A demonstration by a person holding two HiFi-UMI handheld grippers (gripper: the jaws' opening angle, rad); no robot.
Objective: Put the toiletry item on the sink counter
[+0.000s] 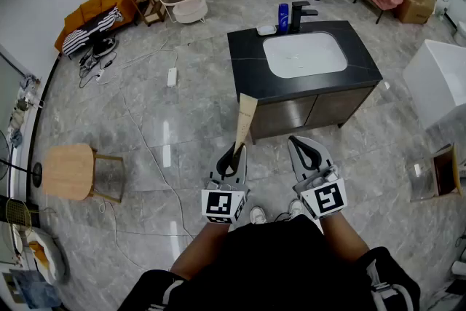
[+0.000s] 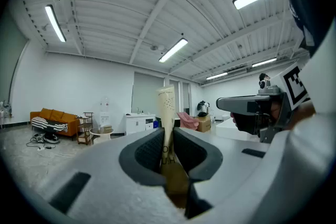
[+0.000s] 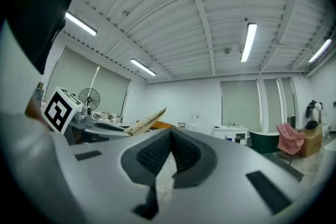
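Observation:
A tan toiletry tube [image 1: 245, 120] stands up out of my left gripper [image 1: 234, 154], whose jaws are shut on its lower end. The left gripper view shows the tube [image 2: 167, 113] pinched between the dark pads. My right gripper [image 1: 306, 152] is beside it, jaws shut with nothing between them; in its own view [image 3: 171, 150] the pads meet, and the tube [image 3: 144, 121] shows off to the left. The black sink counter [image 1: 247, 62] with a white basin lies ahead on the floor, a short way beyond both grippers.
A blue bottle [image 1: 283, 17] and a black faucet [image 1: 300, 14] stand at the counter's back edge. A wooden stool [image 1: 69, 171] is at the left. A white tub [image 1: 441, 76] is to the right, with cables [image 1: 138, 135] across the floor.

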